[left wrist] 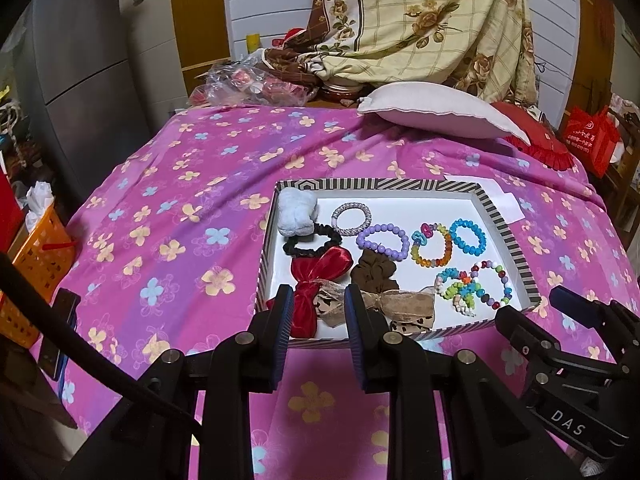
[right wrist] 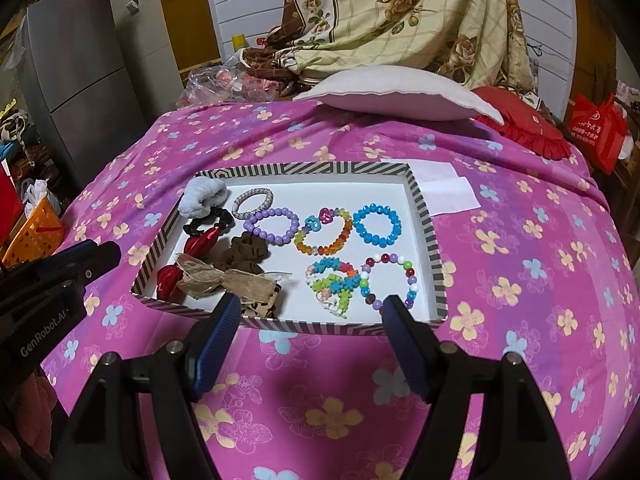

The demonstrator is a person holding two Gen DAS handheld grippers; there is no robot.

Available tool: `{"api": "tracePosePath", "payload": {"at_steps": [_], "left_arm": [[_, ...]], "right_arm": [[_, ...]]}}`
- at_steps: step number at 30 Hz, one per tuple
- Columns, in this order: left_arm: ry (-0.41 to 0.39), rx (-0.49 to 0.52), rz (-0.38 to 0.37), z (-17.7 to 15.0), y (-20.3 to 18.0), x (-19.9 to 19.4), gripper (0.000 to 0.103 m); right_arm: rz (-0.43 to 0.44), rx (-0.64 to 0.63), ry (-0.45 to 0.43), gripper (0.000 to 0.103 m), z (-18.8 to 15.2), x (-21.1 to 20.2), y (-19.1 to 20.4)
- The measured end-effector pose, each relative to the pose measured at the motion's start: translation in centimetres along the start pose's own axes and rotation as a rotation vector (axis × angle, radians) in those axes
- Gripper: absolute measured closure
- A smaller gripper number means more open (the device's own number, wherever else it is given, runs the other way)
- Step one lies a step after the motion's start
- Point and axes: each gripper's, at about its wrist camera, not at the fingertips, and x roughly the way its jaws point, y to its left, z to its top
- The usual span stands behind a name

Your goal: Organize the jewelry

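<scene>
A striped-rim white tray (left wrist: 504,232) (right wrist: 430,240) sits on the pink flowered bedspread. It holds several bead bracelets on the right, among them a blue one (right wrist: 377,224), a purple one (right wrist: 272,226) and a multicolour one (right wrist: 390,280). On the left lie a red bow (left wrist: 316,280), a brown scrunchie (left wrist: 374,270), a black scrunchie (left wrist: 310,240), a pale blue scrunchie (left wrist: 297,212) and a tan ribbon bow (right wrist: 224,280). My left gripper (left wrist: 316,312) is open and empty over the tray's near left edge. My right gripper (right wrist: 312,312) is open and empty at the near edge.
A white pillow (left wrist: 436,110) and a red cushion (left wrist: 536,140) lie at the bed's far end. White paper slips (right wrist: 444,188) lie beside the tray. An orange basket (left wrist: 36,264) stands off the bed's left side. A grey fridge (left wrist: 84,80) stands behind.
</scene>
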Motion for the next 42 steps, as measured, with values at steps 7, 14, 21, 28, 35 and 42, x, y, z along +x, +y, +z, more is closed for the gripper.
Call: {"api": "tracePosePath", "payload": {"at_steps": [7, 14, 21, 28, 35, 42], "left_arm": [[0.004, -0.001, 0.001, -0.1, 0.1, 0.0, 0.059], [0.007, 0.005, 0.001, -0.2, 0.0, 0.0, 0.059], [0.013, 0.003, 0.000, -0.3, -0.2, 0.1, 0.059], [0.014, 0.003, 0.000, -0.3, -0.2, 0.2, 0.059], [0.017, 0.007, 0.000, -0.4, -0.2, 0.4, 0.059], [0.027, 0.008, 0.000, -0.6, -0.4, 1.0, 0.059]], "right_arm": [[-0.001, -0.004, 0.001, 0.027, -0.1, 0.0, 0.1], [0.003, -0.011, 0.006, 0.027, -0.1, 0.2, 0.4], [0.005, -0.013, 0.011, 0.027, 0.0, 0.4, 0.4], [0.007, -0.014, 0.015, 0.026, 0.1, 0.4, 0.2], [0.010, -0.020, 0.023, 0.026, 0.0, 0.7, 0.1], [0.013, -0.027, 0.031, 0.025, 0.0, 1.1, 0.2]]}}
